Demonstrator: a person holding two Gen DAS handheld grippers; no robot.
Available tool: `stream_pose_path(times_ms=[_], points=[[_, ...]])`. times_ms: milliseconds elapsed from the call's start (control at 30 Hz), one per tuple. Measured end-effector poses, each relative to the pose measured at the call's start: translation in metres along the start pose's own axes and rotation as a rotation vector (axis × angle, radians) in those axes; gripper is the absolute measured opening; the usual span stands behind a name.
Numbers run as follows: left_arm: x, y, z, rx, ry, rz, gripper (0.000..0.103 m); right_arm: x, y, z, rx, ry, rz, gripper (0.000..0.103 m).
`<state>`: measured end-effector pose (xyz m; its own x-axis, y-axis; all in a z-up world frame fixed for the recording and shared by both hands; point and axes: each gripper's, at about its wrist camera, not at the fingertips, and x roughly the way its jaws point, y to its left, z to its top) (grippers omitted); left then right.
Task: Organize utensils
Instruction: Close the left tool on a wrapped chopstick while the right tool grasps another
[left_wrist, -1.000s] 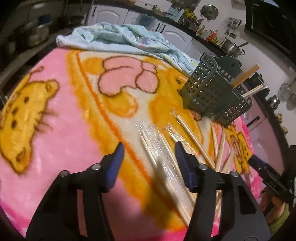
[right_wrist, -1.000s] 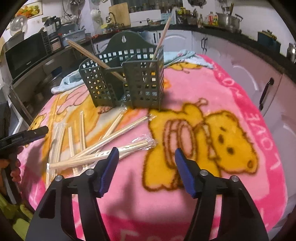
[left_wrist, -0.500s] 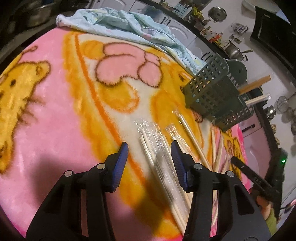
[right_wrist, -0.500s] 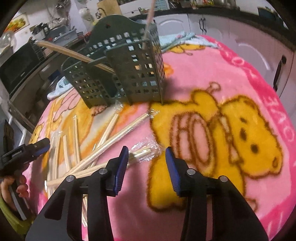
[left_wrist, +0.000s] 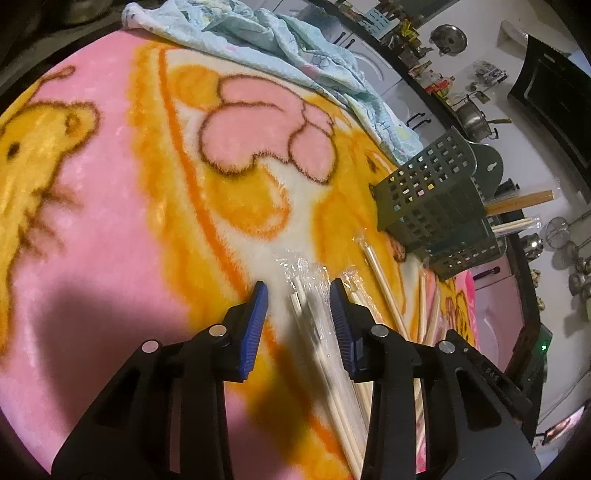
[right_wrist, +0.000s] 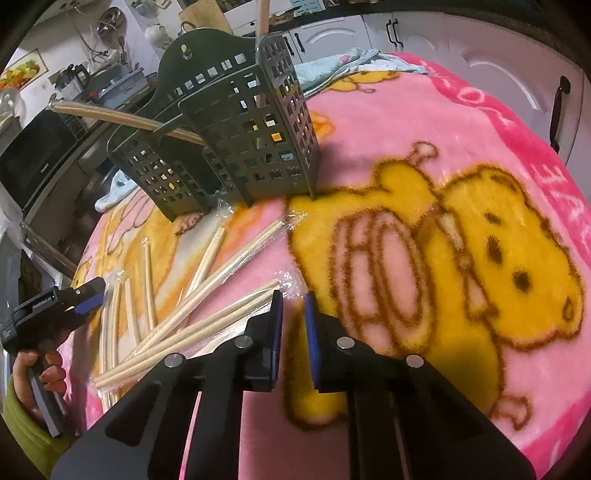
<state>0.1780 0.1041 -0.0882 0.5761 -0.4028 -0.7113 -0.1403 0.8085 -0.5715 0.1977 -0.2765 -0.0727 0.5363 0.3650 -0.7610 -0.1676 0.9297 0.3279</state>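
Both claws narrowed over wrapped chopsticks.

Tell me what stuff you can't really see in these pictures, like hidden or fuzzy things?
- Chopsticks between the left tongs, left wrist view: blurred and wrapped in shiny plastic, so no count.
- Near ends of those chopsticks, same view: hidden under the tong arms.
- Inside of the green holder, right wrist view: walls hide what lies at the bottom.
- Stick in the holder: its top is cut off by the picture's edge.
- Right tongs: nearly closed; whether they pinch the plastic wrap is unclear.
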Motion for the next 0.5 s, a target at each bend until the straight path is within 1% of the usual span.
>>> stream_pose_path(times_ms=[133, 200, 233, 300, 367, 500], points=[[0.003, -0.006, 0.003, 0.022, -0.001, 0.032, 0.028, 0.0, 0.001, 0.0, -0.001, -0.001, 0.004, 0.009], [0.006, -0.011, 0.004, 0.066, -0.007, 0.073, 0.021, -0.001, 0.0, 0.001, 0.004, -0.003, 0.012, 0.01], [0.007, -0.012, 0.004, 0.079, -0.01, 0.08, 0.02, -0.001, 0.0, 0.001, 0.011, -0.002, 0.016, 0.01], [0.009, -0.011, 0.005, 0.089, -0.014, 0.086, 0.013, 0.0, -0.002, 0.003, 0.026, 0.003, 0.024, 0.01], [0.009, -0.009, 0.006, 0.09, -0.016, 0.091, 0.009, 0.002, -0.003, 0.005, 0.029, 0.006, 0.027, 0.01], [0.008, -0.006, 0.007, 0.09, -0.017, 0.084, 0.004, 0.006, -0.005, 0.009, 0.049, 0.011, 0.037, 0.01]])
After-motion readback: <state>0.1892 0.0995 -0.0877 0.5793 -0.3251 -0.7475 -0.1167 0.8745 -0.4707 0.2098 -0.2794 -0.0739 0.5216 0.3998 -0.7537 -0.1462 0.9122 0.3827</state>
